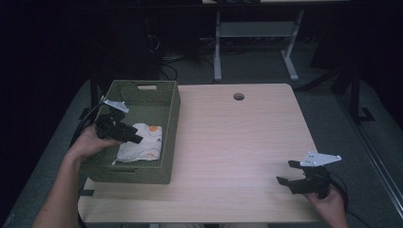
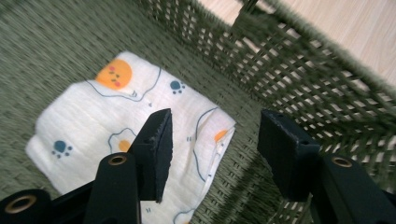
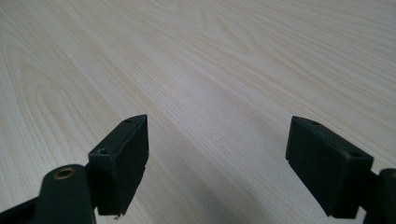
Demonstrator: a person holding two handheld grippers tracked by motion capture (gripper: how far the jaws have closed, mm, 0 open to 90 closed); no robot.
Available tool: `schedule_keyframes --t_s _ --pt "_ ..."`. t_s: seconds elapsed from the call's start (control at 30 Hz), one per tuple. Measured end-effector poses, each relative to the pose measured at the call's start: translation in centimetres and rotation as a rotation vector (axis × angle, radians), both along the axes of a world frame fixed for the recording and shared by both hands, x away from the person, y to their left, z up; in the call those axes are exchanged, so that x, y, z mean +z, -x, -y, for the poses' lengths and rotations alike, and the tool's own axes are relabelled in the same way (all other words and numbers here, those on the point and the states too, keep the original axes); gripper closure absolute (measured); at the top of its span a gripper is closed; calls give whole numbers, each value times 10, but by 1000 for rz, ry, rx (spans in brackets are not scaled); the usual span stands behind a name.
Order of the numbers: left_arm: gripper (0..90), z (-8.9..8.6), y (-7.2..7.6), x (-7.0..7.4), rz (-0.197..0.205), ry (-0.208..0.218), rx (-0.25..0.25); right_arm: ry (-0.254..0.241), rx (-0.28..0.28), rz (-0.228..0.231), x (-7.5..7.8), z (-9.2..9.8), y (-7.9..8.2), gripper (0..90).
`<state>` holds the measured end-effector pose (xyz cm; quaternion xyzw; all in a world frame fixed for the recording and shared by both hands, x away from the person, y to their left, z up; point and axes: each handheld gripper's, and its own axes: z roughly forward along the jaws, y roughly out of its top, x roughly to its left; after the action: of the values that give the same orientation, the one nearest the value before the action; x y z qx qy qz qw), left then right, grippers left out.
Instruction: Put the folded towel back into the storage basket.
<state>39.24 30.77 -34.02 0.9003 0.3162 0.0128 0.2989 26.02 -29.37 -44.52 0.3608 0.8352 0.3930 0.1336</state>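
A folded white cloth [image 1: 142, 142] printed with fried eggs and paw marks lies flat on the floor of the green woven basket [image 1: 172, 118]. My left gripper [image 1: 135, 137] hovers above the cloth inside the basket, jaws open and nothing between them. In the left gripper view the cloth [image 2: 93, 121] sits below the left gripper [image 2: 215, 140], apart from the pads. My right gripper [image 1: 284, 173] rests near the table's front right corner, open and empty, and the right gripper view shows the right gripper [image 3: 217, 158] over bare wood.
The light wooden table [image 1: 237, 142] has a round cable hole [image 1: 238, 96] at the back. The basket's woven wall [image 2: 299, 79] rises close to the left gripper. A desk frame [image 1: 256, 33] stands on the dark floor beyond the table.
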Motion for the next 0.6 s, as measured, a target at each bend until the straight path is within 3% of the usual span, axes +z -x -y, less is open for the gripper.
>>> schedule_keyframes --t_s 0.3,0.43,0.6 --pt "429 -12 3 3 25 -15 41 -3 -1 1 0 -1 -1 209" --pt "431 -18 -3 -4 18 -23 66 3 1 -3 -1 -2 -1 209" --pt "451 -26 -15 -18 -22 -39 118 6 -2 -8 -3 -2 -3 208"
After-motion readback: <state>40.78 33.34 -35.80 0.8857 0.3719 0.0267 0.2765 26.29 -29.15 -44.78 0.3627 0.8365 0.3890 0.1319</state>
